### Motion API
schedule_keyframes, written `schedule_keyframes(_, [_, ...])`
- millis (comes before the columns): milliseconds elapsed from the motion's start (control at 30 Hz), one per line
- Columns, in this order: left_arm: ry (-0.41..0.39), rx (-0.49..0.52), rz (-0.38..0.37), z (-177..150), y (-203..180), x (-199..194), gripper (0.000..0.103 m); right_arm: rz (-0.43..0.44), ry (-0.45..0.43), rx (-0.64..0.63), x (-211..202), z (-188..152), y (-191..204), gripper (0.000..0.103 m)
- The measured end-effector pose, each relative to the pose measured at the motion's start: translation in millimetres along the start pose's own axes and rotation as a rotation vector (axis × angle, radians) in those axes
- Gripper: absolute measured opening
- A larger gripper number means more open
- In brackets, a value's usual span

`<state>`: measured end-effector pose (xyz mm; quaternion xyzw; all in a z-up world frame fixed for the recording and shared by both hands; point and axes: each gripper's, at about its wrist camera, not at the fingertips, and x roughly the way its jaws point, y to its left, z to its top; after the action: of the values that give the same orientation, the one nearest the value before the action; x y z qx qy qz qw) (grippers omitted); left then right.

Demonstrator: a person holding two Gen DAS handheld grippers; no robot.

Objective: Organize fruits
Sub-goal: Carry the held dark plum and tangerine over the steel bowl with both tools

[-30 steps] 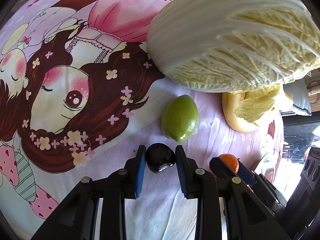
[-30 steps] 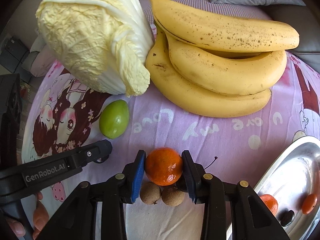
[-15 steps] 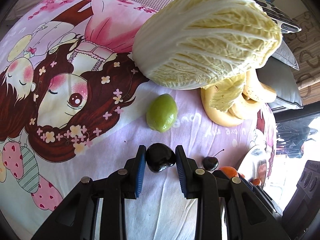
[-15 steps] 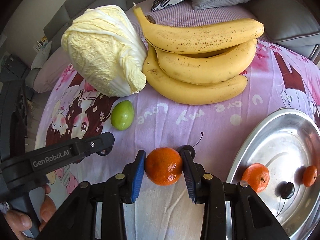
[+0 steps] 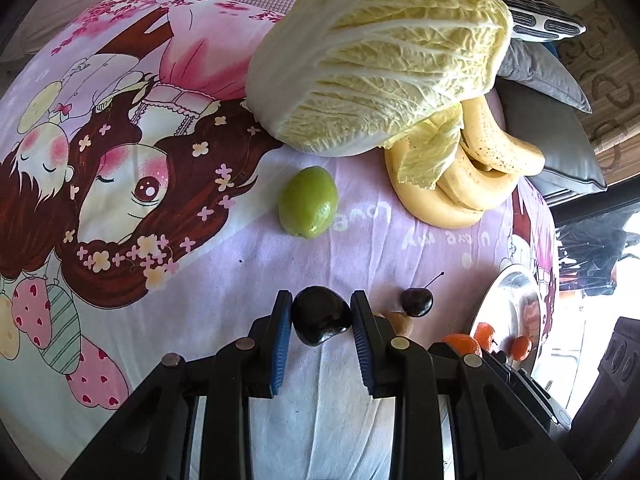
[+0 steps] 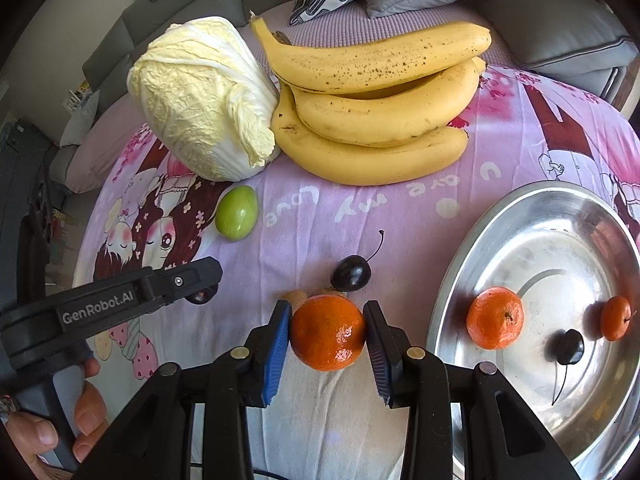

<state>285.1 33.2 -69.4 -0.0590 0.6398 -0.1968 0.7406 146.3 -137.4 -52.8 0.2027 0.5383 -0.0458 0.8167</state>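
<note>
Both grippers have risen since a second ago. Left gripper stays clamped on a dark cherry; right gripper on a tangerine. Steel tray now sits at 3 o'clock.

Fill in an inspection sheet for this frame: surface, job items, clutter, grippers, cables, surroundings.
Surface: cartoon-print cloth, wrinkled.
Job's things: metal tray holds two mandarins and a cherry; loose cherry, green fruit, bananas and two small brown fruits, mostly hidden, on the cloth.
Clutter: napa cabbage touching the bananas.
Grippers: left gripper shut on a dark cherry; right gripper shut on a mandarin.
Cables: nothing seen.
Surroundings: grey cushions, patterned pillow.
</note>
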Motion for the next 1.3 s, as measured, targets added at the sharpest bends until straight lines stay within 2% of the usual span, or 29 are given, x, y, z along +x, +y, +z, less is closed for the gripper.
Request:
schedule_keyframes(300, [0.001, 0.044, 0.021, -14, -28, -2, 0.031, 0.008, -0.037, 0.026, -11, 0, -13, 0.039])
schedule_keyframes(433, [0.008, 0.048, 0.038, -10, -40, 3, 0.031, 0.007, -0.052, 0.041, -19, 1, -22, 0.039])
schedule_keyframes(733, [0.056, 0.08, 0.07, -7, -71, 11, 0.031, -0.039, -0.08, 0.104, -39, 3, -55, 0.039])
schedule_keyframes(1033, [0.046, 0.194, 0.062, -7, -141, 4, 0.031, -0.039, -0.14, 0.222, -68, 4, -101, 0.039])
schedule_keyframes(1300, [0.11, 0.304, 0.043, -12, -188, 25, 0.031, -0.057, -0.178, 0.33, -85, -2, -145, 0.039])
